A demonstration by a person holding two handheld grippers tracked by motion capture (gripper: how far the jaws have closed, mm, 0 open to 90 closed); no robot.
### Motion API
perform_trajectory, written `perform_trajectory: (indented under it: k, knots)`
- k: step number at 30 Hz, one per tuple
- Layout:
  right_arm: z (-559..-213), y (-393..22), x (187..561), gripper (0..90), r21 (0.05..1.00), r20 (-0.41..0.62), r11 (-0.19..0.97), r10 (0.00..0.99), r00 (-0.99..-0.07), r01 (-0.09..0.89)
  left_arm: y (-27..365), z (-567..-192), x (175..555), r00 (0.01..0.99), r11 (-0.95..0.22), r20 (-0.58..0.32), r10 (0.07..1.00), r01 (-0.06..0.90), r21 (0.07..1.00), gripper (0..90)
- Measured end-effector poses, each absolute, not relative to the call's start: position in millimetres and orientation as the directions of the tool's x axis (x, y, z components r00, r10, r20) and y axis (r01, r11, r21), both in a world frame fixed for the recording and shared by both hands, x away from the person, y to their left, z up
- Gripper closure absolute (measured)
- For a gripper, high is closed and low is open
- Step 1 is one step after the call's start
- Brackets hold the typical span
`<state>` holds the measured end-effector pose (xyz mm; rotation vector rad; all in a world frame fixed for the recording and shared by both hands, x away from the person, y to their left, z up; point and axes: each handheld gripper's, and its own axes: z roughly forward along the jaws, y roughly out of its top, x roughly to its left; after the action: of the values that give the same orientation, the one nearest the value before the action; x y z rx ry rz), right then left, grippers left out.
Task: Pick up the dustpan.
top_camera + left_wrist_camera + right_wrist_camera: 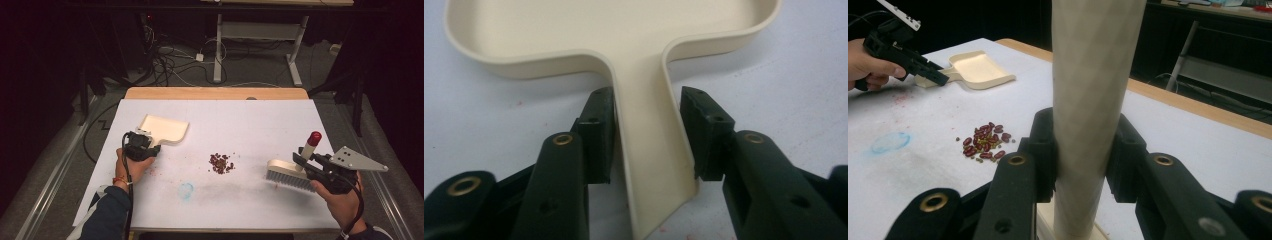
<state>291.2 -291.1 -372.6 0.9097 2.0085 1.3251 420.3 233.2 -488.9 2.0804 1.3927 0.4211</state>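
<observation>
Two tools are in hand: my left gripper (646, 135) has its fingers clamped on the dustpan (165, 128) handle, flat on the desk (250, 200), while my right gripper (1083, 150) fingers grip the brush (290, 175) handle, ready to sweep the beans (221, 163).

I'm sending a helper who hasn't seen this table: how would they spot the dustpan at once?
On the white table, look to the far left part, beyond the pile of red beans. The dustpan lies flat there, its handle between the left gripper jaws. It is the one cream, shallow tray with no bristles.
</observation>
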Motion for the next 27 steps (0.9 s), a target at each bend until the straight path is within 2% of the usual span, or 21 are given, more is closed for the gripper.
perform_trajectory:
  k: [3, 17, 27]
  knots:
    - [-372.6, -290.4, 291.0, 70.1, 0.931, -0.089, 0.285, 0.783, -0.616, 0.228, 235.7, -488.5, 419.7, 0.408, -0.277, -0.068, 0.91, 0.724, 0.632, 63.2]
    - [-374.6, -290.2, 294.7, 70.1, 0.931, -0.09, 0.284, 0.787, -0.61, 0.229, 238.1, -470.0, 410.3, 0.446, -0.344, -0.001, 0.895, 0.691, 0.636, 63.8]
    - [-374.0, -290.9, 302.8, 70.1, 0.938, -0.065, 0.257, 0.789, -0.611, 0.232, 246.3, -449.8, 378.5, 0.508, -0.408, 0.043, 0.86, 0.634, 0.657, 63.9]
